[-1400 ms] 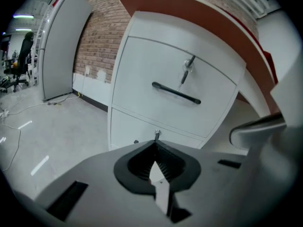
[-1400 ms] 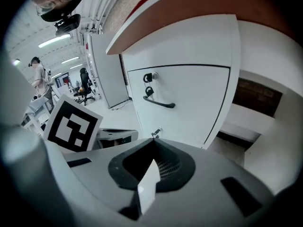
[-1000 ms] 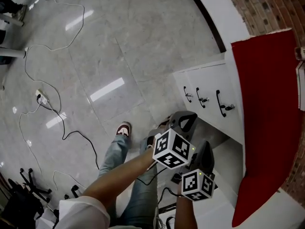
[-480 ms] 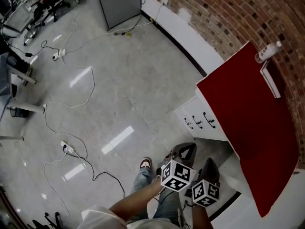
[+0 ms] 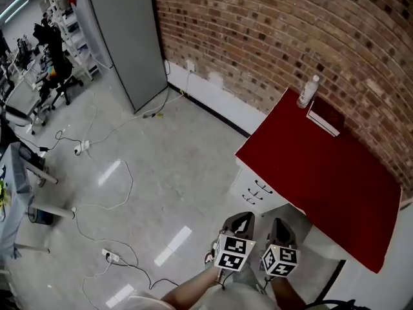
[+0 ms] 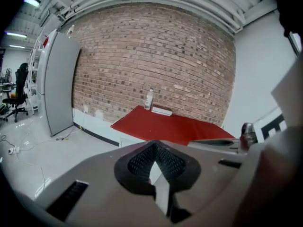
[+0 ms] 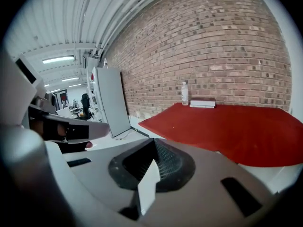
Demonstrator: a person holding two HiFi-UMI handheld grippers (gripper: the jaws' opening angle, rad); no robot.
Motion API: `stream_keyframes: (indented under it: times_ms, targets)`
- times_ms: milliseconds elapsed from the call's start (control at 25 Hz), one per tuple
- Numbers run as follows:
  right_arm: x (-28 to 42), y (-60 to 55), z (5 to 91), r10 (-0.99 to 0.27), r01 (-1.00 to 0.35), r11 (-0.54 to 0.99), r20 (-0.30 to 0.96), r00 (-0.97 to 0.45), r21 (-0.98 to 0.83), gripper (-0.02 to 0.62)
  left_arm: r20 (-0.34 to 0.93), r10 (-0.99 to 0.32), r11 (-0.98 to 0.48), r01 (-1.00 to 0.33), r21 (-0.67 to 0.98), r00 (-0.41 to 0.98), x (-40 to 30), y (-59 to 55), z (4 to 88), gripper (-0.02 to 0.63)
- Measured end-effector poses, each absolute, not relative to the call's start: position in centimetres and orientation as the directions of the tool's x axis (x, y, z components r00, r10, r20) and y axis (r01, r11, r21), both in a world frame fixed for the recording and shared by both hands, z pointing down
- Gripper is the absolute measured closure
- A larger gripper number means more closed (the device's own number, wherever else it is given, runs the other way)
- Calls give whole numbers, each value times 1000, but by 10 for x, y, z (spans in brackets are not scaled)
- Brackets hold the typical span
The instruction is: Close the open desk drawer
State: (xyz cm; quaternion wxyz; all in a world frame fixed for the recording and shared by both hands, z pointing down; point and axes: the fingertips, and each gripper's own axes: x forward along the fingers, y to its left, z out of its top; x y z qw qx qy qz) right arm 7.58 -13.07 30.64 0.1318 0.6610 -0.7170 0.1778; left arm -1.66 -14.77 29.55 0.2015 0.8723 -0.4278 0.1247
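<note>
Left gripper (image 5: pixel 240 225) and right gripper (image 5: pixel 281 228) were both pinched fully together, gripping nothing, side by side, apart from the desk (image 5: pixel 322 166). The drawer bank (image 5: pixel 255 191) sat at 12 o'clock of the left gripper. Every front looked flush. I judged the closing done, with nothing left.

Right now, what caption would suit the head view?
Left gripper and right gripper, both shut, held low before a red-topped desk bearing bottle and book, brick wall behind.

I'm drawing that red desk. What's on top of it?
On the red desk: a bottle and a flat box by the brick wall. Anything beneath the box is hidden.
</note>
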Motion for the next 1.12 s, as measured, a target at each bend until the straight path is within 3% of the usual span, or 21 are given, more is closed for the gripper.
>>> stream_keyframes:
  times_ms: [520,1120]
  targets:
    - [106,-116,223,-950,-996,55,304,-76,-75,597,338,-673,-641,-747,178,658,26,-118,215,598]
    - [135,-128,189,-955,-994,100,277,-105,-31,597,277,-751,-577,-800,166,599,34,-138,178,597]
